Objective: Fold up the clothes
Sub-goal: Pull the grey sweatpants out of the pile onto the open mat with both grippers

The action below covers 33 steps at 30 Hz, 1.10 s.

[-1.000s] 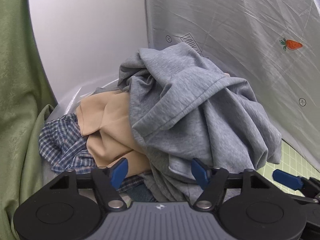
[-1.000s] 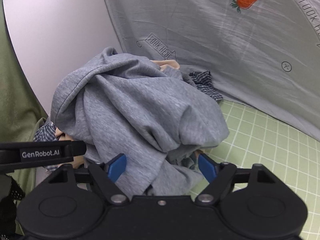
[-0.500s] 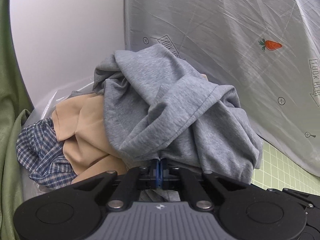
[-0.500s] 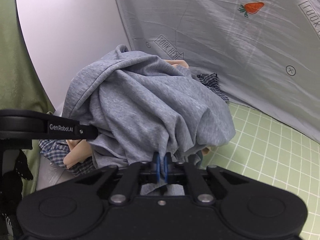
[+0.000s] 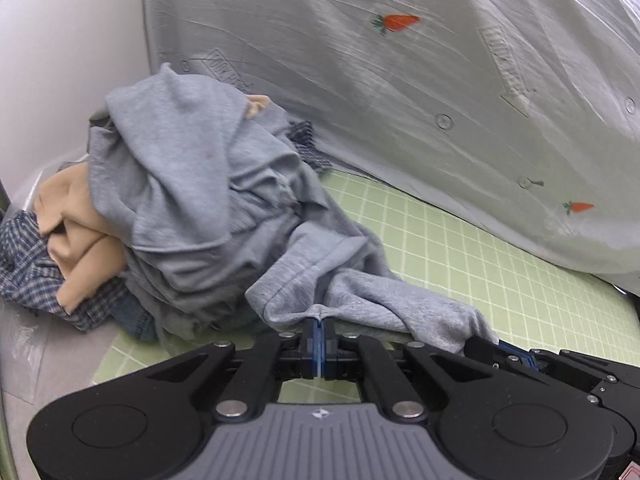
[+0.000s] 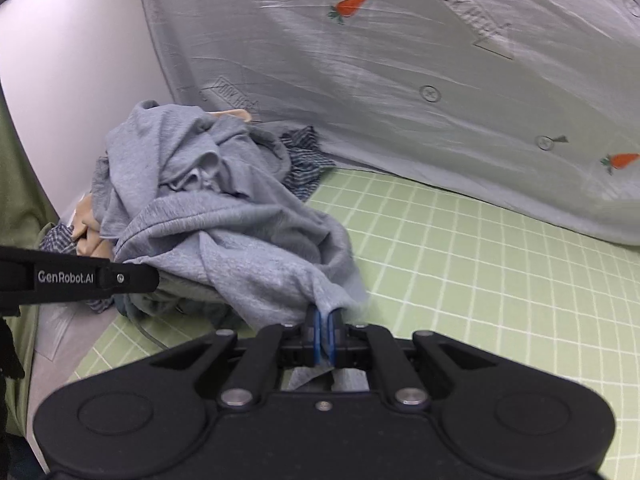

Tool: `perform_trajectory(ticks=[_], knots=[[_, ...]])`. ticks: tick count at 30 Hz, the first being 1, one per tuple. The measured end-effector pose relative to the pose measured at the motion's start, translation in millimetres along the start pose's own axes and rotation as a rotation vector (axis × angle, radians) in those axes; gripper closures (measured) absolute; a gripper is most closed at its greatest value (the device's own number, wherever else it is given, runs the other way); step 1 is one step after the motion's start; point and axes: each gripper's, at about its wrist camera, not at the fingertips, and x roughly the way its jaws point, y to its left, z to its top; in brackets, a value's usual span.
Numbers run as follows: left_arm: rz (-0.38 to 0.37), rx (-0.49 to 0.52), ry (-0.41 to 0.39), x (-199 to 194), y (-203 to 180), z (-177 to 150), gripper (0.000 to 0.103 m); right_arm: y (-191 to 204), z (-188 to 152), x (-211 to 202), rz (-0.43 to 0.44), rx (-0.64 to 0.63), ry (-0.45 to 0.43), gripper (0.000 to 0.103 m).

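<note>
far left: a blue plaid shirt [image 5: 28, 256] lies crumpled at the pile's edge, with a tan garment [image 5: 76, 236] bunched on top of it. both sit loose, unfolded, against the white wall [image 5: 60, 60].

centre left: a grey sweatshirt [image 5: 188, 184] drapes over the heap and trails forward onto the green grid mat [image 5: 460, 248]. judged from the stretch of the cloth, it is being drawn off the pile toward open mat, where there is room to spread it flat.

centre: the left gripper [image 5: 319, 330] is clenched on a seamed edge of the sweatshirt, blue pads pressed together with cloth pinched between. holding at a hem gives a straight line to fold along.

right of centre: the right gripper [image 6: 323, 334] is likewise clamped on the same garment, a flap of grey fabric showing through behind the pads. in the left wrist view it sits just beside the left one, so the two grips are close along one edge; they would need to part to tension the hem.

far right: a grey carrot-print sheet [image 6: 400, 80] hangs as backdrop behind the mat.

risk: lower folds of the sweatshirt lie among the other clothes and could drag them along.
</note>
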Motion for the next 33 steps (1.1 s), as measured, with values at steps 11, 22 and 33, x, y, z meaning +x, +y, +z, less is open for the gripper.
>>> perform_trajectory(ticks=[11,22,33], knots=[[-0.081,0.072,0.056,-19.1,-152.9,-38.9,0.099,-155.2,-65.1,-55.7,-0.219,0.056,0.044,0.099],[0.062,-0.040,0.021,-14.7,-154.9,-28.5,0.071,-344.8,-131.0,-84.1,-0.599,0.259,0.095,0.100],[0.317,-0.213,0.050,36.1,-41.2,-16.7,0.036,-393.6,-155.3,-78.6,-0.619,0.562,0.111,0.055]])
